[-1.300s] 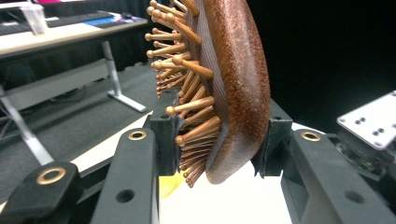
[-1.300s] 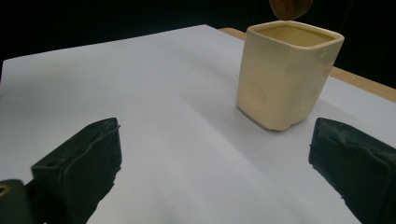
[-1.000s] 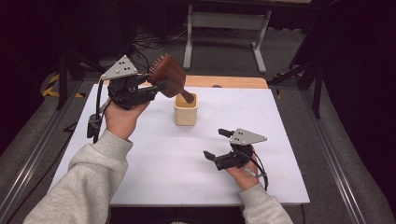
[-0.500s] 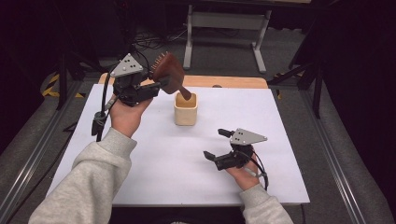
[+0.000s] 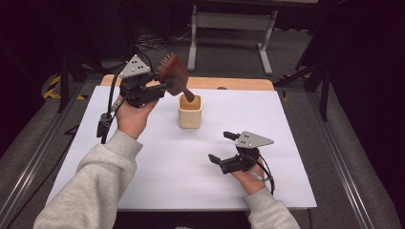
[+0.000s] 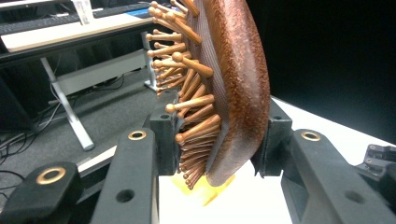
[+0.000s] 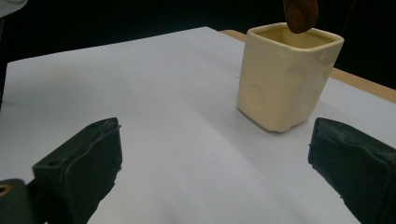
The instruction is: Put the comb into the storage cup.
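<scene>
A brown wooden hairbrush [image 5: 173, 71] is tilted above the table, bristles facing away from the person, and my left gripper [image 5: 163, 85] is shut on its head. Its handle tip [image 5: 190, 98] slants down to the mouth of a cream square cup [image 5: 190, 112] standing at the table's middle back. In the left gripper view the brush [image 6: 233, 84] sits clamped between the black jaws of that gripper [image 6: 217, 144], with the cup [image 6: 205, 189] below. My right gripper [image 5: 220, 146] rests open near the front right, apart from the cup. In the right gripper view, that gripper [image 7: 215, 172] faces the cup [image 7: 285, 79] and the handle tip [image 7: 301, 14].
The white table top [image 5: 143, 171] has bare room to the front and left. A wooden strip [image 5: 239, 84] runs along its far edge. Beyond it stand a grey desk frame [image 5: 229, 21] and floor cables [image 5: 153, 43].
My left gripper has shifted a little to the right with the brush, tilting it more upright while the handle tip stays at the cup's mouth. The right gripper has not moved.
</scene>
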`<state>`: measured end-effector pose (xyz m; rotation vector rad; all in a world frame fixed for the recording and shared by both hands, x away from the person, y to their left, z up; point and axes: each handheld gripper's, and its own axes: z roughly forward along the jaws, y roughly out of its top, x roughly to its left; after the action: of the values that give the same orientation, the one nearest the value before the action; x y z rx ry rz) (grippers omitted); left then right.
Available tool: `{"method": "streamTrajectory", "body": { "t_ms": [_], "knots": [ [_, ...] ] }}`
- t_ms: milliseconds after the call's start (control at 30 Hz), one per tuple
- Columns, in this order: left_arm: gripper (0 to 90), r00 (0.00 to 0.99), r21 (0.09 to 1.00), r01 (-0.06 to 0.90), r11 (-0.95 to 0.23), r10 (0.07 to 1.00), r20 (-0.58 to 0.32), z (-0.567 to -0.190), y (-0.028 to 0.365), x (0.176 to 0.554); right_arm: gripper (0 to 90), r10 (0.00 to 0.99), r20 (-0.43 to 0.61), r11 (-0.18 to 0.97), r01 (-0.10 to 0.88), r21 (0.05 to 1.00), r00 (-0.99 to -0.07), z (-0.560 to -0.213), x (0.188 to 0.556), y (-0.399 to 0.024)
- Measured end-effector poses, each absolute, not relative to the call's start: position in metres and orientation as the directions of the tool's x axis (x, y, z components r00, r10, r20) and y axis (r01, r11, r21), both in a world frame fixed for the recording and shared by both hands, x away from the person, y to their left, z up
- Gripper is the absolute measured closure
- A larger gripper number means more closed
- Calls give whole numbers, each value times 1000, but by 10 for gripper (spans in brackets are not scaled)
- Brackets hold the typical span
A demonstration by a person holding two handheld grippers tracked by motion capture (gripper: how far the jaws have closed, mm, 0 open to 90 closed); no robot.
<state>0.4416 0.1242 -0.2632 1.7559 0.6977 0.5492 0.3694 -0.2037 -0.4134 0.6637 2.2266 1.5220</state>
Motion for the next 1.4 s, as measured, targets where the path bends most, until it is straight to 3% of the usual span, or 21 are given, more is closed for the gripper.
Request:
{"method": "streamTrajectory", "body": {
  "t_ms": [1400],
  "knots": [
    [599,692,925,302,-231,721,-46,-305,103,469,39,565,-35,303,168,938,-825,-412,368,-206]
  ]
}}
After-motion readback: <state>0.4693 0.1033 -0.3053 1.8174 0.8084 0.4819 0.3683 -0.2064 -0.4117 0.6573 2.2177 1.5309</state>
